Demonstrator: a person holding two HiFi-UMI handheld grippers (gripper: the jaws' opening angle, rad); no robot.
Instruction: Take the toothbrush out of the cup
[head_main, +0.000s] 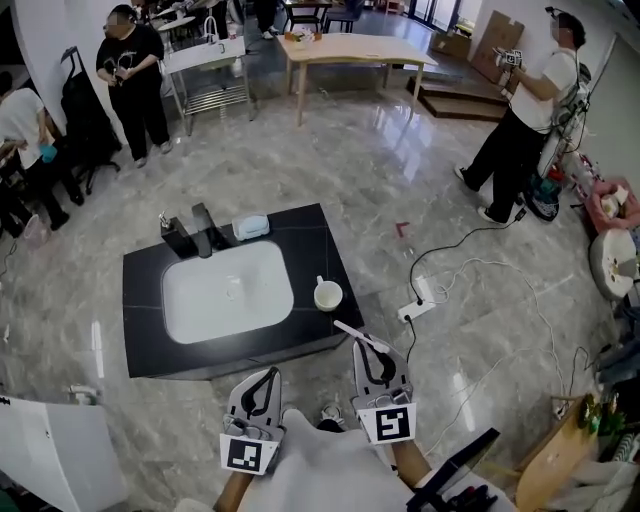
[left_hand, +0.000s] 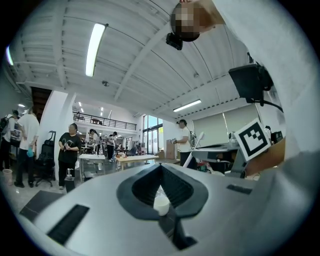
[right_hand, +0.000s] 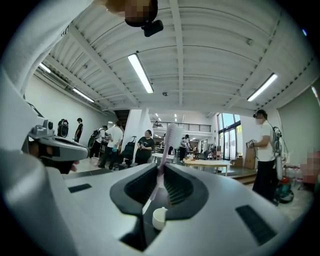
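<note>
Clamping the toothbrush (head_main: 352, 332) clear of the cup (head_main: 328, 295), right gripper (head_main: 372, 350) pinches thinly — a jolt could drop it; left gripper (head_main: 267, 378) closed, empty.

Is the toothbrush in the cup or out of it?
Out. The right gripper pinches the toothbrush between its jaws, clear of the cup standing on the counter.

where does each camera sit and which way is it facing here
Head view: on the person's head, looking steeply down at the sink counter; left gripper and right gripper show below.
Left gripper view: rides that gripper, looking level along its shut jaws.
Right gripper view: rides that gripper, looking level; its jaws hold the toothbrush.
Shared: the cup appears in all three.
</note>
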